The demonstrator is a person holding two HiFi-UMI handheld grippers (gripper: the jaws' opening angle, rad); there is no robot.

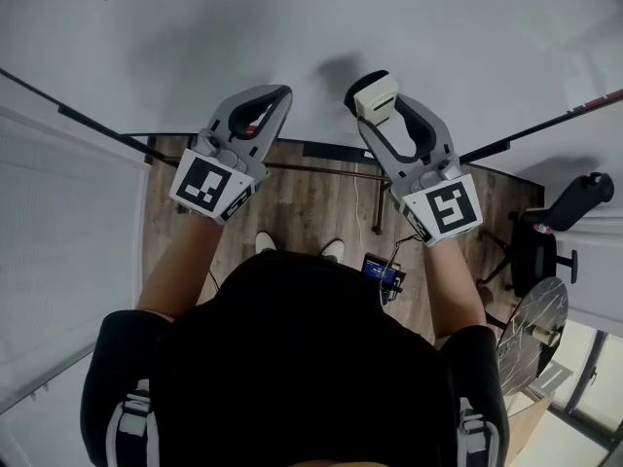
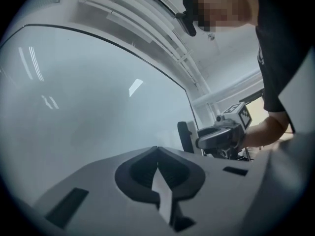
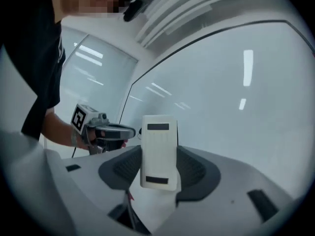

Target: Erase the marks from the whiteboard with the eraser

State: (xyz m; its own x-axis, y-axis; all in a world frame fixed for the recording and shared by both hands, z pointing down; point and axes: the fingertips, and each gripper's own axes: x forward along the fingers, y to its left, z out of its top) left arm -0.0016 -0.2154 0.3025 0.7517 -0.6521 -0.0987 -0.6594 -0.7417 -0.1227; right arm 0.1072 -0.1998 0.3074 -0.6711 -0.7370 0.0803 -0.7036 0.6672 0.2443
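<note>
Your right gripper [image 3: 158,167] clamps the eraser [image 3: 158,149] near the whiteboard [image 3: 236,107]; your left gripper [image 2: 157,156] is closed, empty. No marks show, so the task seems finished.

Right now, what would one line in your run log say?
right gripper: shut on eraser | left gripper: shut, empty | whiteboard: no marks in view

Head view: camera above person, facing steeply down. Left hand-held gripper [image 1: 280,93] and right hand-held gripper [image 1: 382,103] near lens, whiteboard [image 1: 292,27] past their tips, floor [image 1: 311,197] under them.
Left gripper view: behind own jaws, facing along them; whiteboard close ahead, right hand-held gripper off to right.
Right gripper view: same set-up; eraser [image 3: 158,151] close at centre, left hand-held gripper off to left.
All three views share whiteboard.
</note>
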